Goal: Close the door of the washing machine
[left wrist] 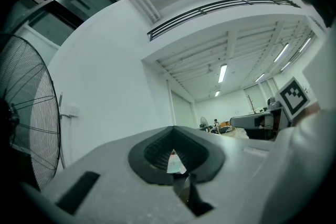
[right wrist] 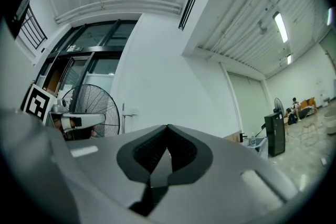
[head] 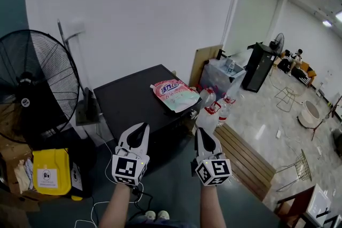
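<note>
Hovering side by side, left tongs point(head: 143, 126) & right tongs point(head: 201, 132) are both pinched shut, empty. Black washing machine point(head: 131, 97) sits just ahead of the tips, door hidden from view. Pink detergent pouch point(head: 174, 95) lies on top, beyond right tongs.

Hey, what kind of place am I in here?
Probably a large open workspace or test hall, not a home: a big floor fan near a black machine with a pink pouch on top, water bottles beside it, and people seated far off.
</note>
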A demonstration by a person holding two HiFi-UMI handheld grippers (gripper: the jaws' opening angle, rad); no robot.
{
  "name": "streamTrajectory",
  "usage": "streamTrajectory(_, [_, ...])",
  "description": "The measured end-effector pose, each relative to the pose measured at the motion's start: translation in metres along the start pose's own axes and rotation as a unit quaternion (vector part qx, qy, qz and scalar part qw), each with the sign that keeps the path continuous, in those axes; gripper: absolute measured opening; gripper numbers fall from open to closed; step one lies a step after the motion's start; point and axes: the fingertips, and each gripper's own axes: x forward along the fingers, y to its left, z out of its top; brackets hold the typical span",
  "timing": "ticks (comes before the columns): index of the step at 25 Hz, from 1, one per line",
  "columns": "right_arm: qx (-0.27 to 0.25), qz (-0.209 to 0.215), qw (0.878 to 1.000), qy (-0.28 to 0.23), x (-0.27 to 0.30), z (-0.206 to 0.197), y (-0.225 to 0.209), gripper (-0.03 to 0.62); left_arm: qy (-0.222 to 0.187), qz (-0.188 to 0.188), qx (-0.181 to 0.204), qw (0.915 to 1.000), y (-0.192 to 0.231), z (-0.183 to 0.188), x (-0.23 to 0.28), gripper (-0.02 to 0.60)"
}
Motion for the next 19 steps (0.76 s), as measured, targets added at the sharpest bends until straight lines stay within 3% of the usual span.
streamTrajectory(19, [0.002, 0.005, 1.000, 0.009, 0.001, -0.007, 0.008, 0.008, 0.011, -0.001, -0.007, 0.9999, 0.003, -0.012, -0.003, 0.008])
